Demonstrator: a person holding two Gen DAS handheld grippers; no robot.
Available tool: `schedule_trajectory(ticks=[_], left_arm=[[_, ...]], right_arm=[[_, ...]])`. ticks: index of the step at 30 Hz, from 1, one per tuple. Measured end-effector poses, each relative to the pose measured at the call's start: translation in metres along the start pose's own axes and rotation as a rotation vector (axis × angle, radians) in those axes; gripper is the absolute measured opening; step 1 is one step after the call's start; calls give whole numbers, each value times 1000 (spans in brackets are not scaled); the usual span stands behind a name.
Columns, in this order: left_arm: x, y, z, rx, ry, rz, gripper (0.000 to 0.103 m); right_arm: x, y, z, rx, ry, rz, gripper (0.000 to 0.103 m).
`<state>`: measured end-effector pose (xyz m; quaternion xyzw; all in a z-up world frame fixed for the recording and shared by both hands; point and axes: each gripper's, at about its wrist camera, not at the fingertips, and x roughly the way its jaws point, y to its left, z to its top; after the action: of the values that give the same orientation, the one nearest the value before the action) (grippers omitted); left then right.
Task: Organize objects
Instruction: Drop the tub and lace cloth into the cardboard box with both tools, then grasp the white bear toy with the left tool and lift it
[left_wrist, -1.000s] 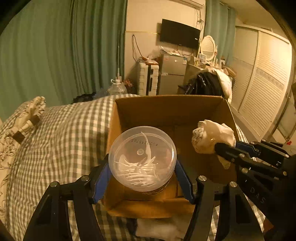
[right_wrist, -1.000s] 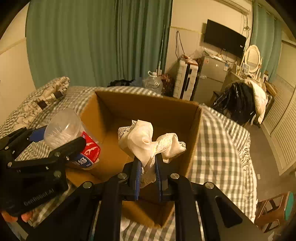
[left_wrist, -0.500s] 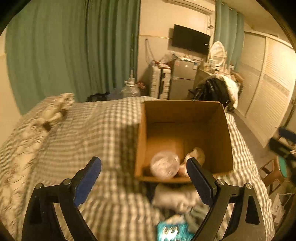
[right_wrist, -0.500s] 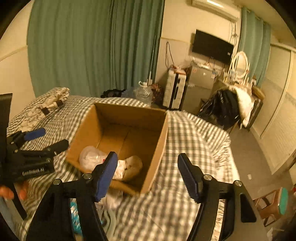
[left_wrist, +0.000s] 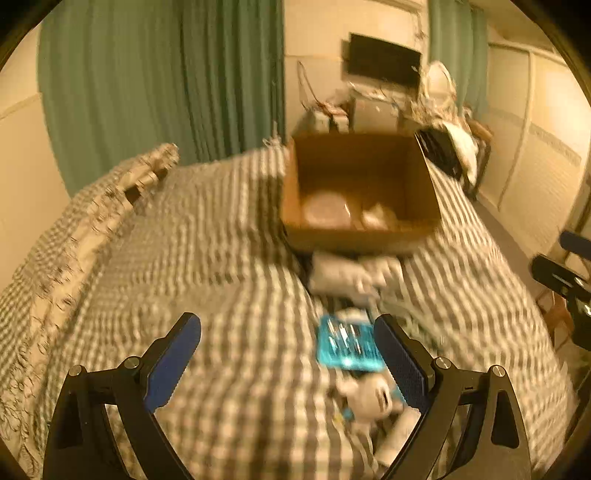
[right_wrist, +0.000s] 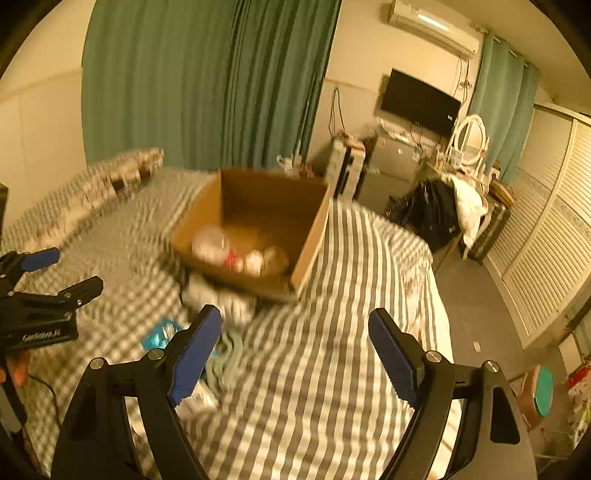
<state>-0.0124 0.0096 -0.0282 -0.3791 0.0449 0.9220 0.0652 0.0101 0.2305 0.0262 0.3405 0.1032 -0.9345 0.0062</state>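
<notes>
Cardboard box (left_wrist: 360, 229) sits open on the checked bedspread (left_wrist: 207, 266) ahead of you, and inside it lie a clear plastic tub (left_wrist: 325, 210) and a crumpled pale cloth (left_wrist: 376, 216), side by side near the front wall; from the right wrist view the same box (right_wrist: 306, 243) shows the tub (right_wrist: 208, 243) on its side with a red label, the cloth (right_wrist: 266, 258) next to it. Your left gripper (left_wrist: 288, 358) hangs above the bedspread with its jaws spread wide and nothing between them. Your right gripper (right_wrist: 295, 350) is likewise wide apart and empty, held over the striped part of the cover (right_wrist: 332, 369). Just in front of the box, on the bed, lies a heap of loose things: a whitish bundle (left_wrist: 343, 273) touching the box's near wall, a teal packet (left_wrist: 347, 345) closer to you, and some white items (left_wrist: 369, 398) nearest the left gripper's right finger (left_wrist: 400, 362). Both views are blurred, so the smaller pieces in that heap cannot be told apart. Green curtains (right_wrist: 207, 85) hang behind the bed.
</notes>
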Motion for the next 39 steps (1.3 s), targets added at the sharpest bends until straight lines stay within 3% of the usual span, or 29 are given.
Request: schedule_trajectory(ticks=[6,9,14,22,27,33,38,39], left_arm=[[41,-31,-50,155,143,43,97],[48,-41,-62,228,184,-8,97],[60,-65,-60,354,226,-32,97],[84,-73,-44,411,306,-100,97],[84,-78,-44,468,320,-108,97],[83,-90,-42,581,266,-113,97],[96,-85,-37,530,272,-183,96],[95,-84,-37,525,266,-199,87]], right_arm=[[32,11,-47,27,112,50,82],[44,10,-59,41,142,69,82],[55,7,-63,65,149,75,82],[66,5,-67,85,173,79,82],[67,3,-71,88,188,77,82],[66,5,-72,83,189,78,82],[65,6,-72,81,191,76,82],[65,6,-72,81,192,73,82]])
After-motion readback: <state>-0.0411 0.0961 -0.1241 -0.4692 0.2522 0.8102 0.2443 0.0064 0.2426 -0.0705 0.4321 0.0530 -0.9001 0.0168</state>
